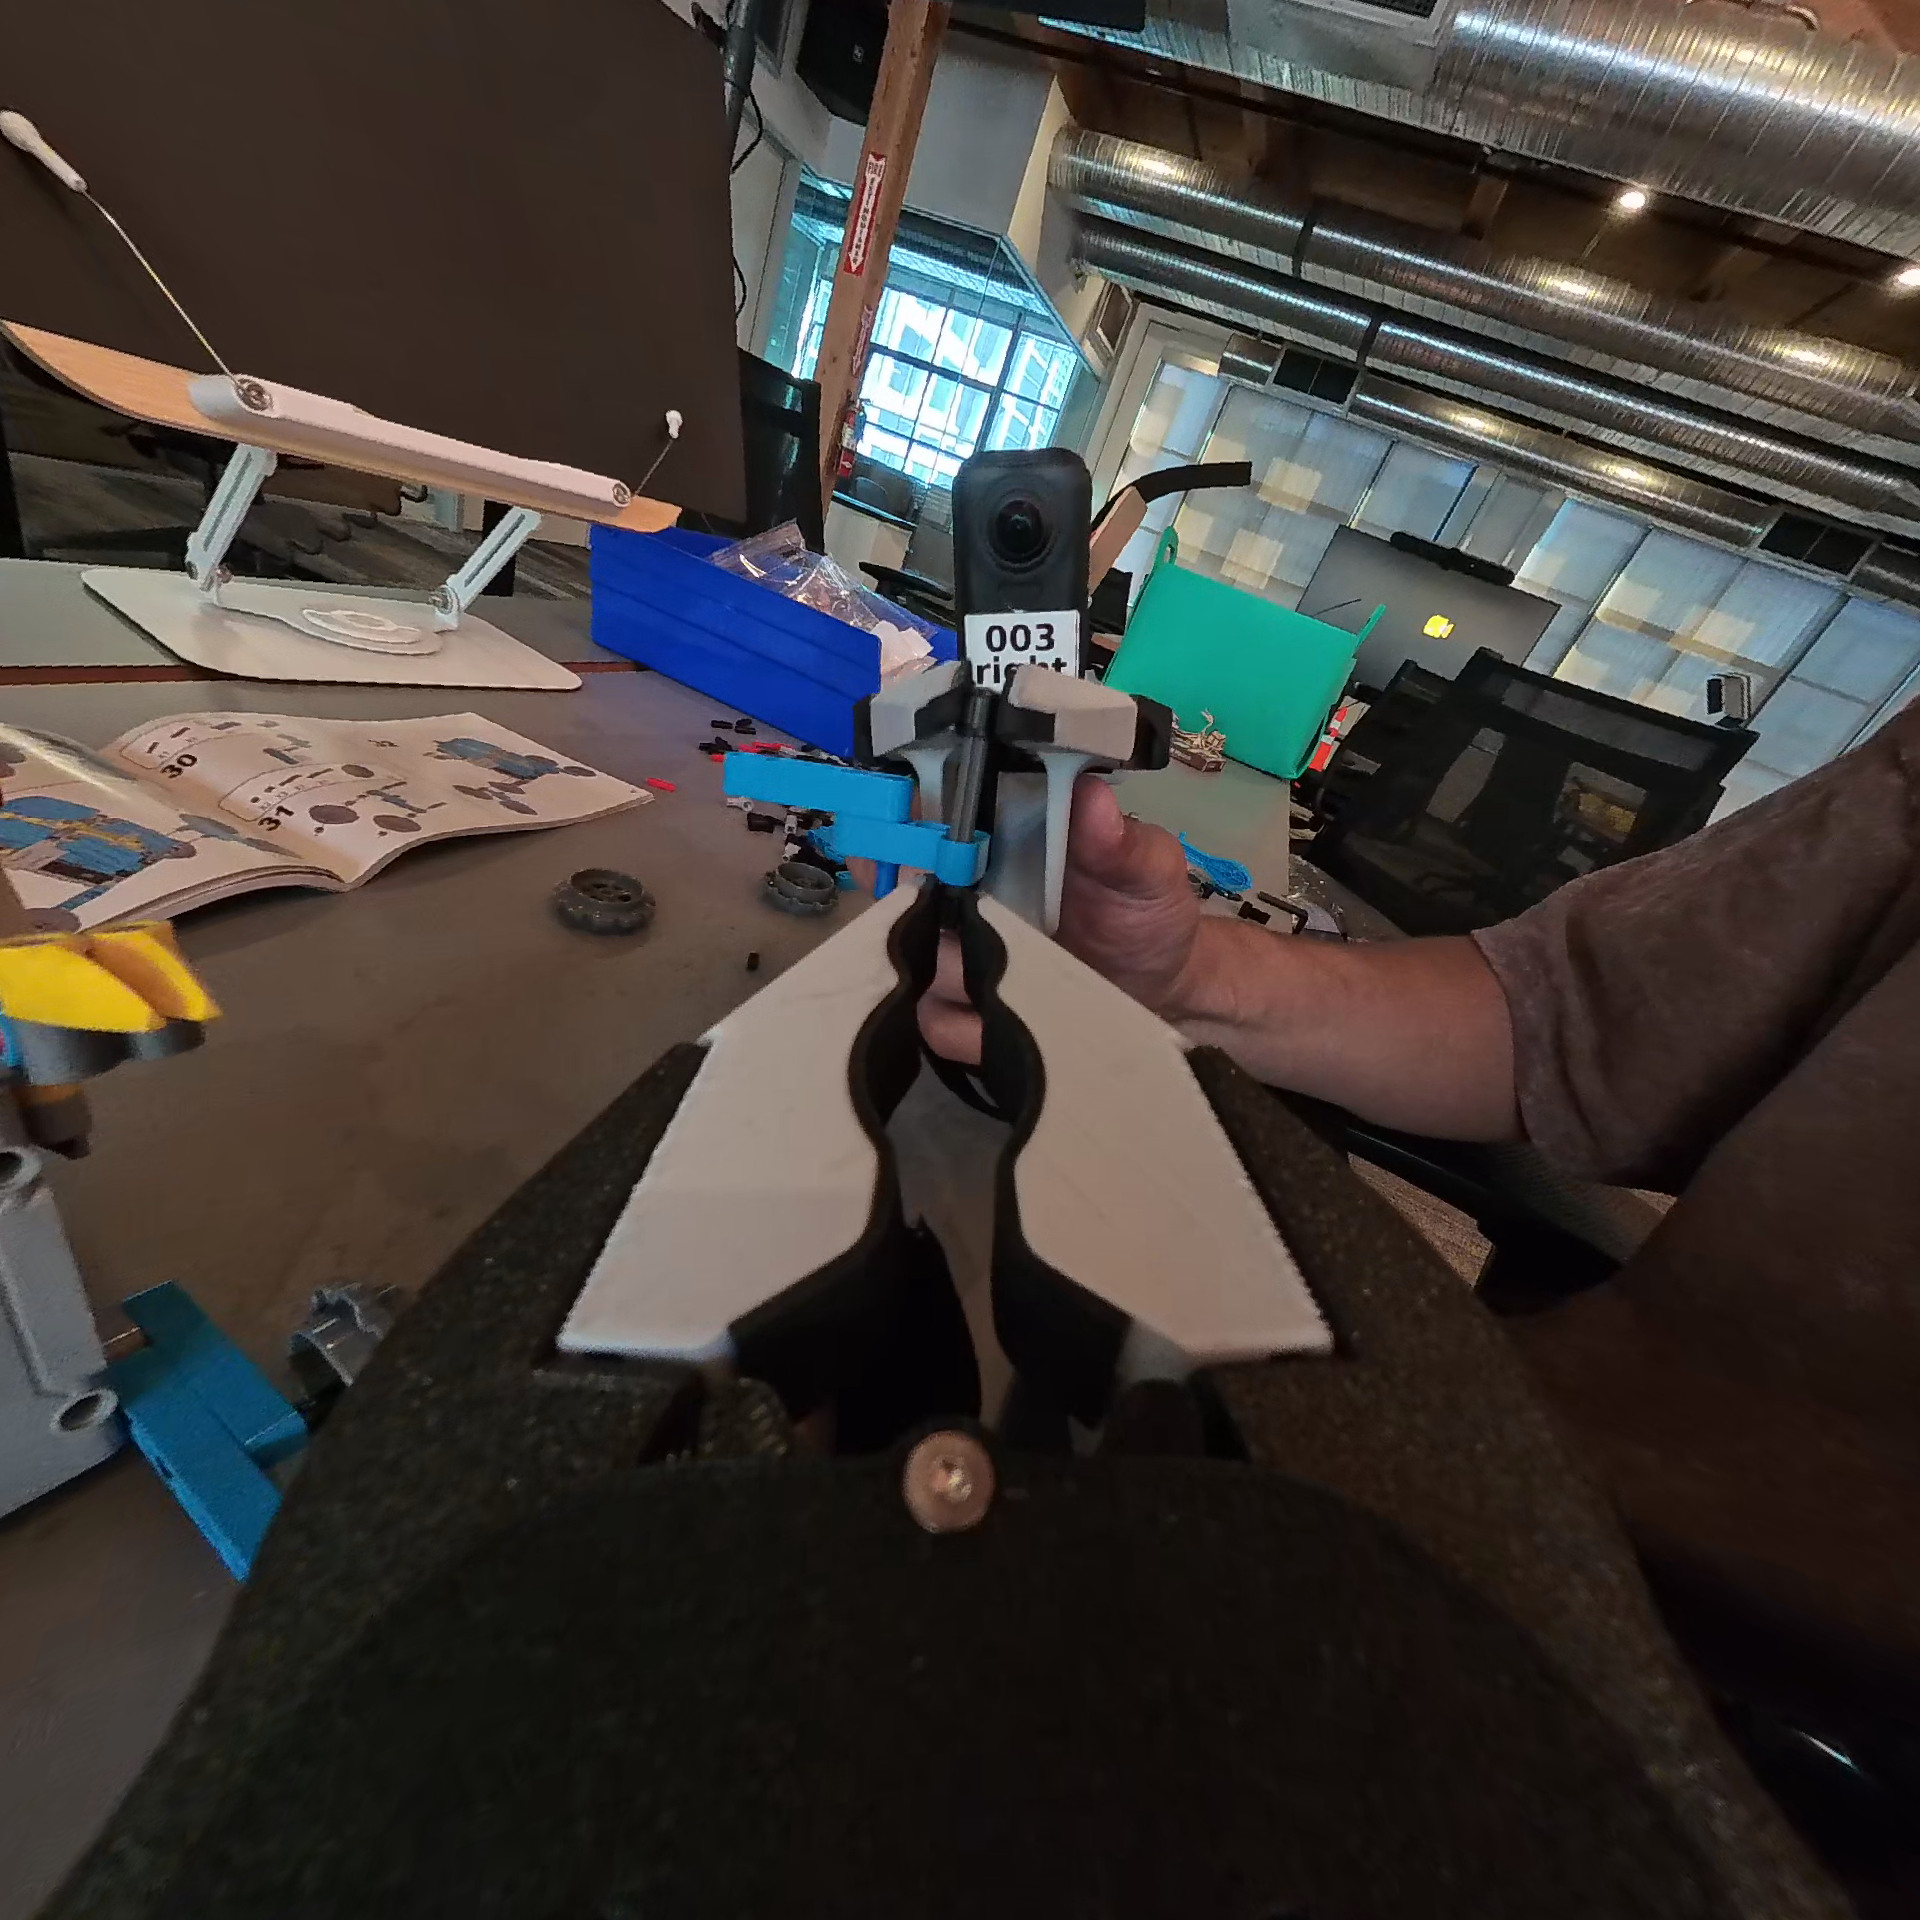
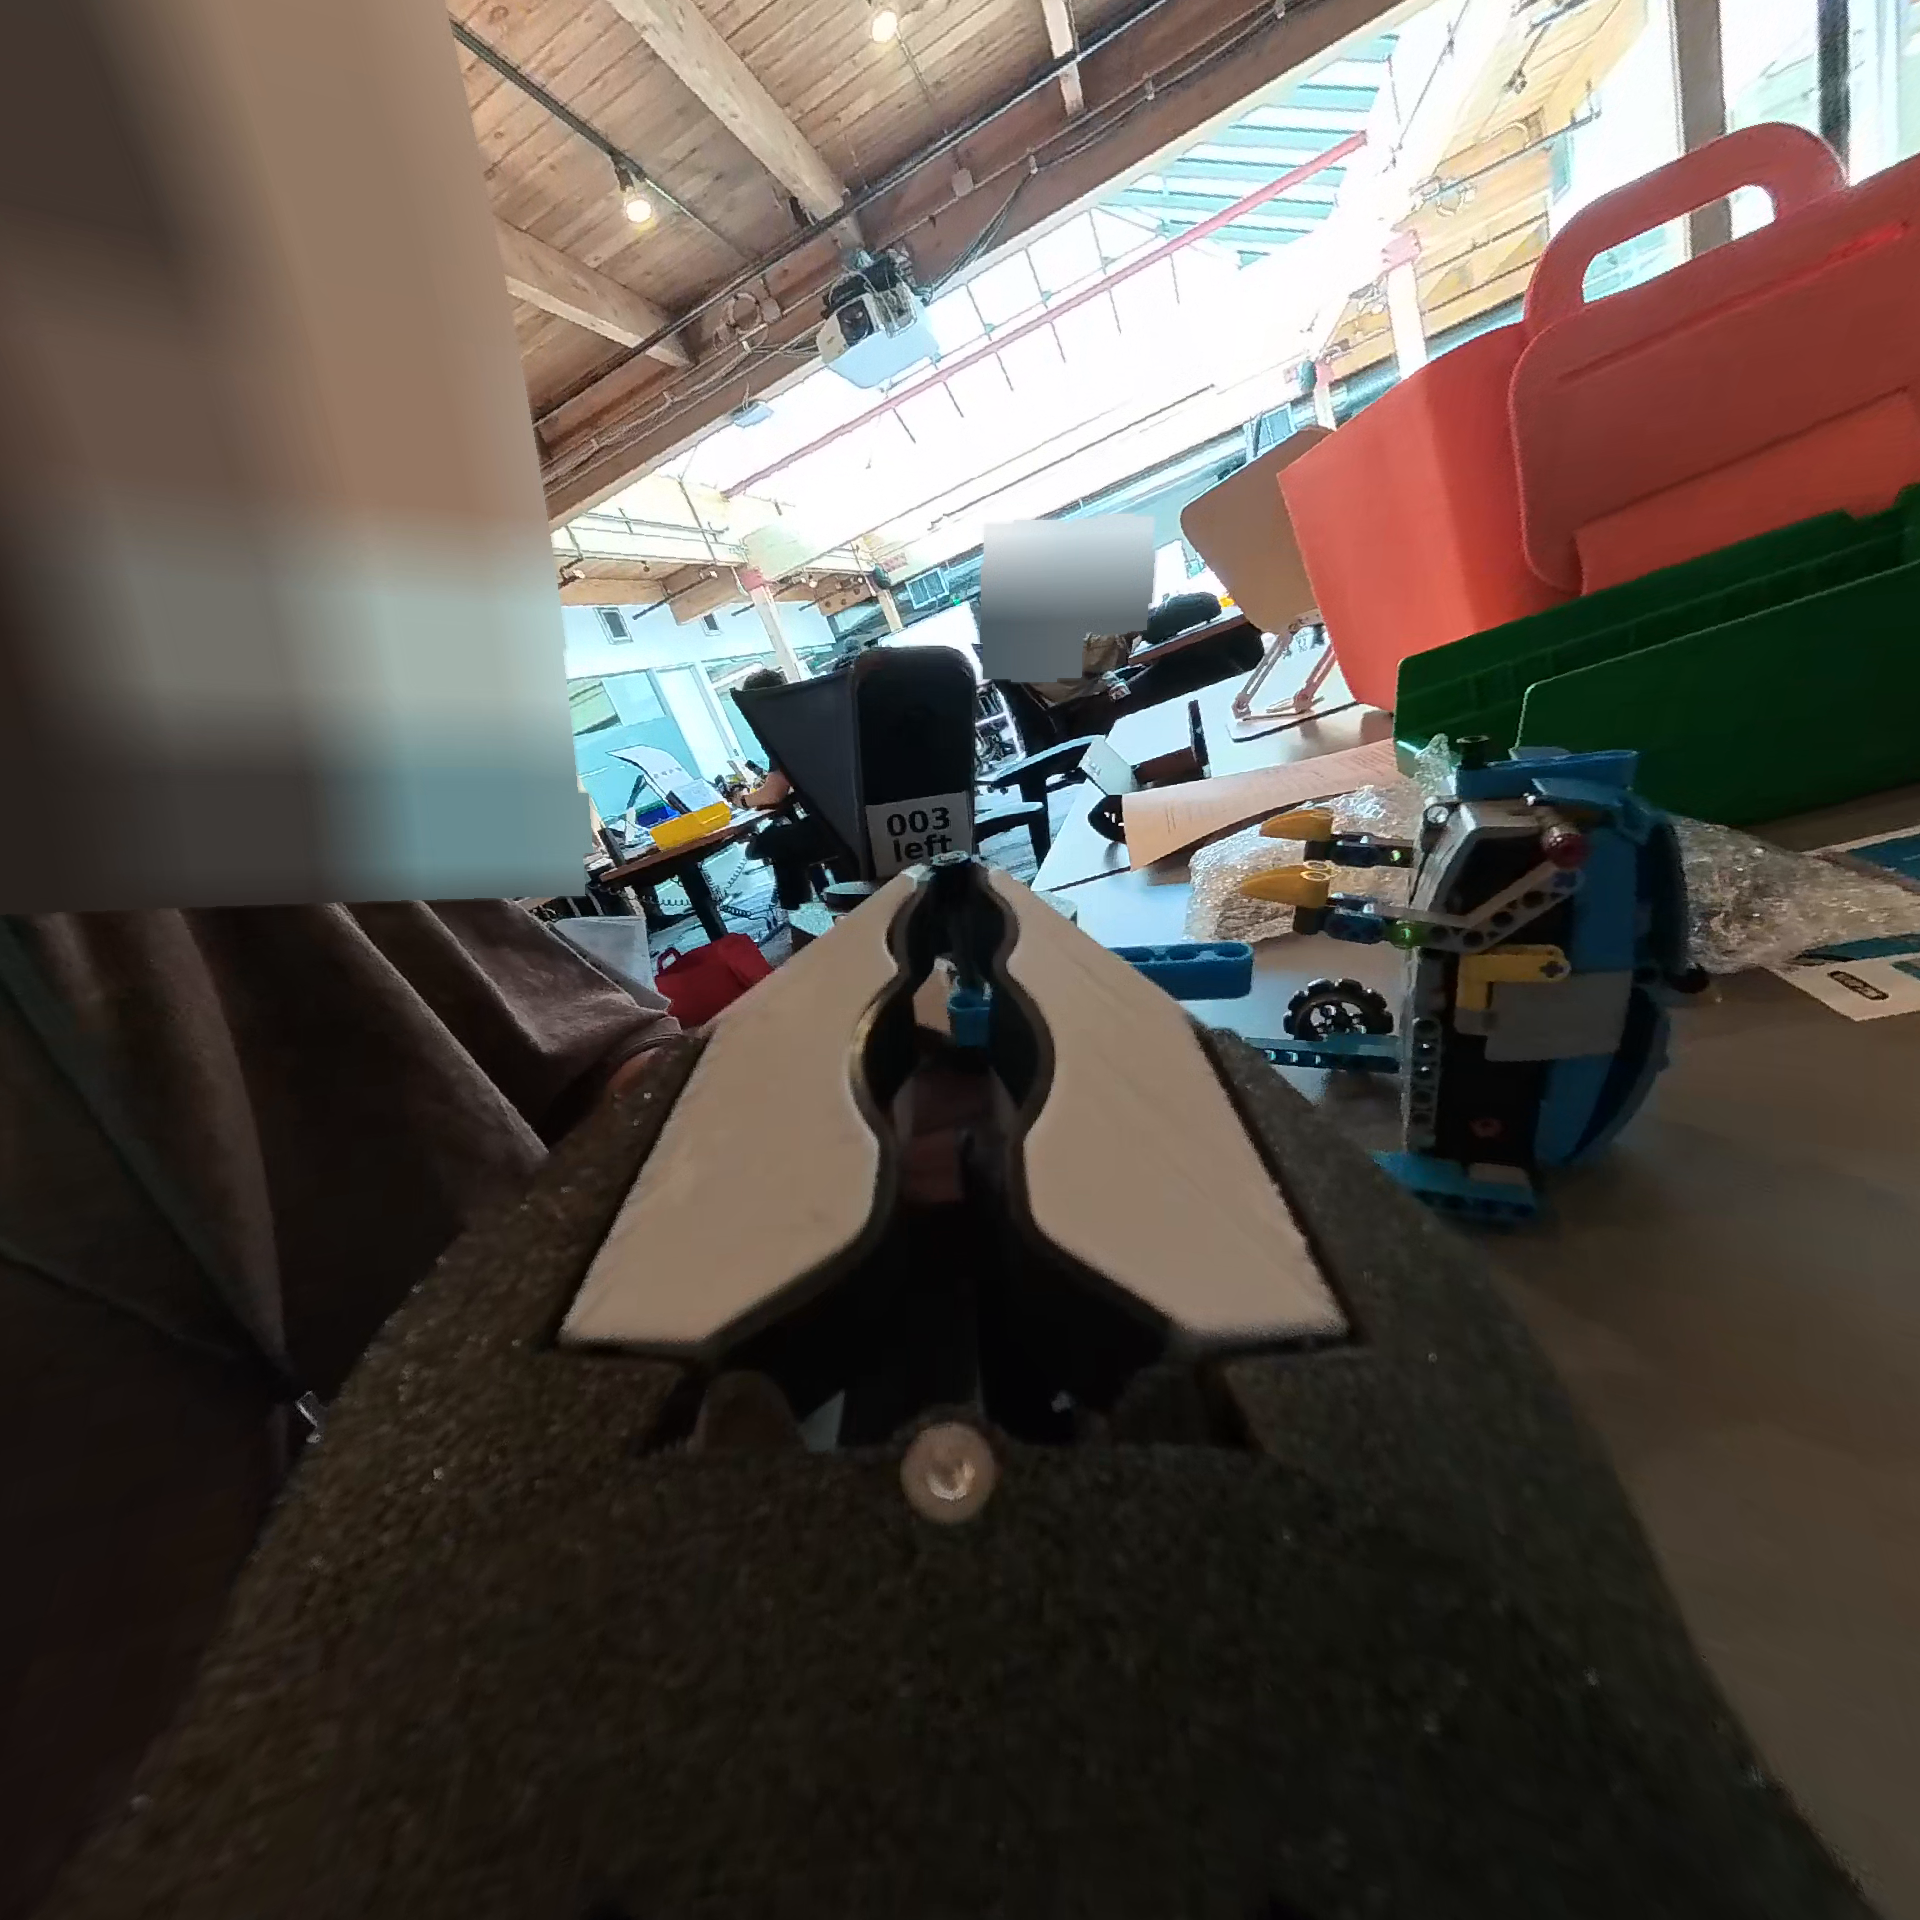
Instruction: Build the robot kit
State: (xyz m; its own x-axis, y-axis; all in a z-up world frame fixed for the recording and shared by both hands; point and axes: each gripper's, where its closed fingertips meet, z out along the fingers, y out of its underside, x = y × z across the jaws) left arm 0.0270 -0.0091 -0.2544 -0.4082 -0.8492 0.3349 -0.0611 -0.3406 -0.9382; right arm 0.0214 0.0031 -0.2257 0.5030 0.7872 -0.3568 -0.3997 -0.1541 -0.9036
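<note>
Two grippers meet above the counter [image 1: 436, 1039].

Left wrist view: the left gripper [image 1: 940, 899] is seen with jaws drawn together just under a blue beam piece [image 1: 831, 800]; what they pinch cannot be told. Opposite, the right gripper [image 1: 982, 717] is clamped on a black axle [image 1: 971, 769] entering that piece. An instruction booklet [image 1: 312, 800] lies near.

Right wrist view: the jaws are closed on the axle, and a built model [image 2: 1527, 977] stands beside.

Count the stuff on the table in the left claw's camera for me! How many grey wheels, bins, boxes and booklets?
Grey wheels: 2
Blue bin: 1
Teal box: 1
Open instruction booklet: 1
Total: 5
</note>
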